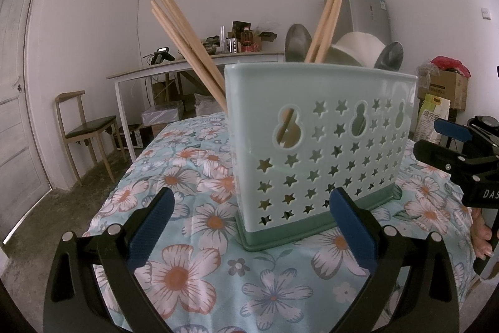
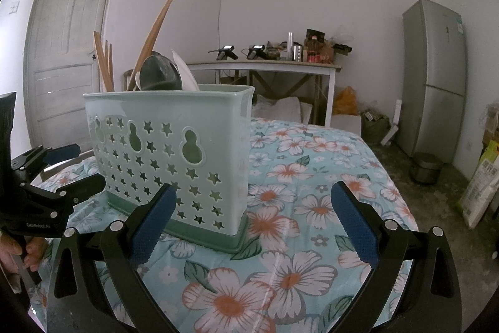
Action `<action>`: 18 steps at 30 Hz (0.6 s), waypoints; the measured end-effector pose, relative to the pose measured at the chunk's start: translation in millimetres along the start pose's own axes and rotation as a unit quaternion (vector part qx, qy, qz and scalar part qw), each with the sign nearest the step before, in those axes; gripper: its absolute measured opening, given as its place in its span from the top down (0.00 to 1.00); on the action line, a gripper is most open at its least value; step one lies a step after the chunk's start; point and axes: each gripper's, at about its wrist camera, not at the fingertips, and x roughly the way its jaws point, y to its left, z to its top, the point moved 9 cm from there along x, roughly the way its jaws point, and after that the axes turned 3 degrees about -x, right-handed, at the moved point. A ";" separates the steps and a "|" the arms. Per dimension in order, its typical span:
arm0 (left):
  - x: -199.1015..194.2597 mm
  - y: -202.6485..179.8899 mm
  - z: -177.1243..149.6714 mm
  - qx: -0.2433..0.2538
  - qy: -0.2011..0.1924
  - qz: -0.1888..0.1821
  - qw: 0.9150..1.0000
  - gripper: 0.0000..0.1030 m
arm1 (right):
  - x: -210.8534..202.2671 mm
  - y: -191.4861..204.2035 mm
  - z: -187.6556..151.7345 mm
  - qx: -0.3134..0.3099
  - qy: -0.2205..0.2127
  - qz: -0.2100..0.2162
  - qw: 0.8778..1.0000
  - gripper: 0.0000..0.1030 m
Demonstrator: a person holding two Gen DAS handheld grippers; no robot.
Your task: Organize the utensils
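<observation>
Meanwhile, both tools, left (image 1: 249, 227) and right (image 2: 252, 223), hover wide open and empty near the caddy (image 1: 321, 145), which stands on the floral table (image 1: 193, 270) already holding chopsticks (image 1: 184, 36) and spoons (image 1: 297, 42). Any further reach, by judgement, should stay clear of the leaning sticks.

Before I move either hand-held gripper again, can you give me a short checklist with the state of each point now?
1. Left hand-held gripper open and empty: ok.
2. Right hand-held gripper open and empty: ok.
3. Utensil holder upright on the floral tablecloth: ok.
4. Chopsticks in the holder: ok, leaning.
5. Metal spoons in the holder: ok.
6. No utensils left on the cloth: ok in visible area; behind the holder, cannot tell.
</observation>
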 end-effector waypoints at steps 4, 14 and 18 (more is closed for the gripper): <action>-0.2 0.4 0.4 0.001 0.000 0.000 1.000 0.05 | 0.2 -0.1 -1.1 0.000 0.000 0.000 1.000 0.08; -0.3 0.3 0.1 0.000 0.000 0.000 1.000 0.05 | 0.5 -0.3 -0.6 0.000 0.000 0.000 1.000 0.08; -0.2 0.3 0.2 0.000 0.000 0.000 1.000 0.05 | 0.8 -0.2 -0.2 0.000 0.000 0.001 1.000 0.08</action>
